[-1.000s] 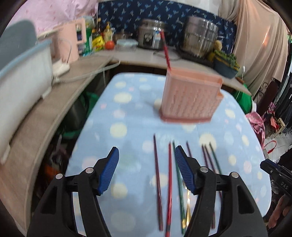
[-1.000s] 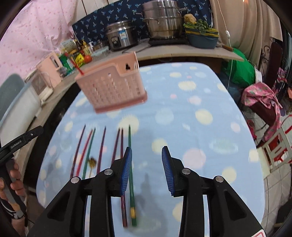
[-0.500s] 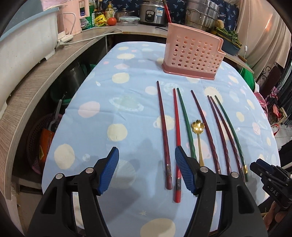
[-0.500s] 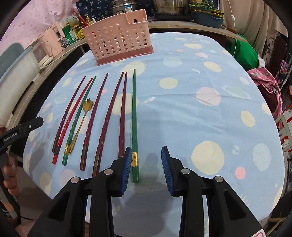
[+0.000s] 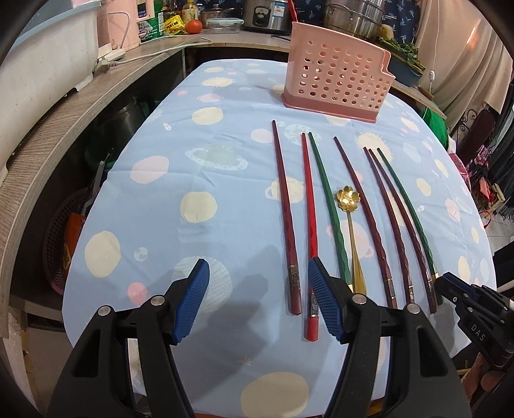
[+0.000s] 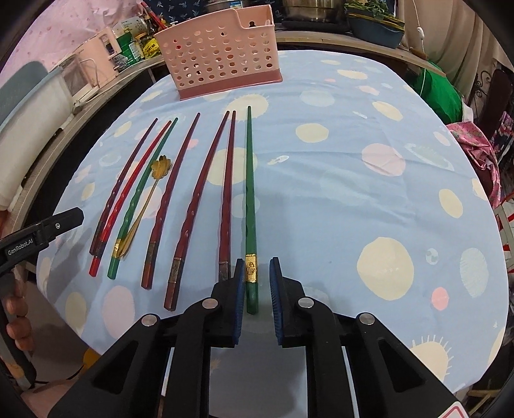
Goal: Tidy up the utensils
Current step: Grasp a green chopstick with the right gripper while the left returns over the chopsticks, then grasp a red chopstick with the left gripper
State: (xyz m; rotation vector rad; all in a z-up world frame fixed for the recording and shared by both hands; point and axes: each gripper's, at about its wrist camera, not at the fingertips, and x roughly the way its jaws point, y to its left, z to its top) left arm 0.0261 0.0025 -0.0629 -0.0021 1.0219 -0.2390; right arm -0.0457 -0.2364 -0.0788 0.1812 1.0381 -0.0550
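Observation:
Several chopsticks lie side by side on the blue spotted tablecloth [image 5: 225, 199]: dark red, bright red [image 5: 310, 231] and green ones, with a gold flower spoon [image 5: 348, 205] among them. A pink perforated utensil basket [image 5: 337, 83] stands at the far end; it also shows in the right wrist view [image 6: 221, 54]. My right gripper [image 6: 256, 276] is open, its jaws on either side of the near end of the rightmost green chopstick [image 6: 250, 205], not closed on it. My left gripper [image 5: 257, 299] is wide open and empty, low over the near left of the row.
A wooden counter [image 5: 64, 122] curves along the left with a white tub, a pink appliance and a cable. Pots and a rice cooker [image 5: 266, 16] stand behind the basket. The table's near edge [image 5: 257, 402] is right below my grippers.
Both grippers have tilted down and dropped toward the table. The right gripper has moved onto the green chopstick's near end and its jaws have narrowed around it.

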